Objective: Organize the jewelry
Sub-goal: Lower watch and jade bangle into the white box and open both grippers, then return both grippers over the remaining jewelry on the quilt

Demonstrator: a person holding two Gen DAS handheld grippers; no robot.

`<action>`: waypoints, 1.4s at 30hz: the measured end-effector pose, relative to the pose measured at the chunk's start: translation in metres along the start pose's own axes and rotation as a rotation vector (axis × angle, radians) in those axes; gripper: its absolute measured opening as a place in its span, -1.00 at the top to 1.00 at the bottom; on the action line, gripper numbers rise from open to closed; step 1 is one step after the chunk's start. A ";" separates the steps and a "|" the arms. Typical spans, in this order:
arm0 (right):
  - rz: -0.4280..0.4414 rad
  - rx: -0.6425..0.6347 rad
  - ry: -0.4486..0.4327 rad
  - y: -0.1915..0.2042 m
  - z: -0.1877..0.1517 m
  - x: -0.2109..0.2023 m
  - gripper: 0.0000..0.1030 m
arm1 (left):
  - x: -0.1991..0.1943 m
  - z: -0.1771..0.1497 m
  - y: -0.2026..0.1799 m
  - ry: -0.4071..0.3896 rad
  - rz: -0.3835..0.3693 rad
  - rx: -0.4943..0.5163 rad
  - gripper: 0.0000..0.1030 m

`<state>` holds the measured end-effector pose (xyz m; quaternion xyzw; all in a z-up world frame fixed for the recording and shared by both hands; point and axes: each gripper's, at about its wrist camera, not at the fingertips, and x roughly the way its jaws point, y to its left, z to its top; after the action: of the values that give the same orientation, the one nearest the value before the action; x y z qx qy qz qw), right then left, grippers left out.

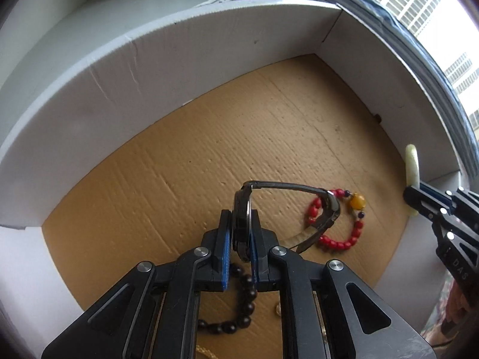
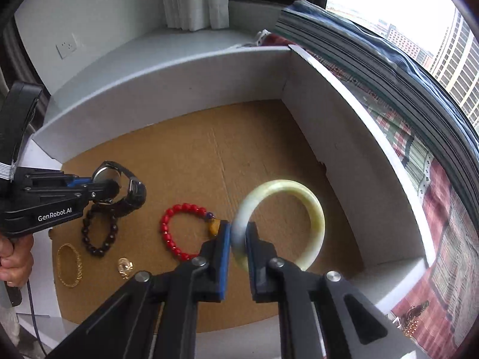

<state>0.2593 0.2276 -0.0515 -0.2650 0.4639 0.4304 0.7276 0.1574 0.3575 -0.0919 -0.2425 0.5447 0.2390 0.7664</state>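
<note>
Above the cardboard tray (image 2: pixel 239 149), gripping each piece edge-on: left hand-held gripper (image 1: pixel 239 239) clamping the watch (image 1: pixel 242 224) by its case, right hand-held gripper (image 2: pixel 238 251) pinching the jade bangle (image 2: pixel 311 206) by its rim, likely keeping both clear of the red bracelet (image 2: pixel 170 233) while carrying to open floor.

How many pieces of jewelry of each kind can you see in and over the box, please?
Wristwatch, held in the left claw: 1
Jade bangle, held in the right claw: 1
Beaded bracelets, red and dark: 2
Gold chain bracelet: 1
Small gold piece, kind unclear: 1
Total: 6
</note>
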 end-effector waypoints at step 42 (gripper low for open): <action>-0.246 0.565 -0.182 -0.014 -0.346 -0.193 -0.16 | -0.121 -0.265 -0.174 -0.184 -0.191 0.565 -0.85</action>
<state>0.0781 -0.1239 -0.0263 -0.0670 0.4624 0.2153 0.8575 0.0410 0.0444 -0.0336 -0.0473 0.4927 0.0261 0.8685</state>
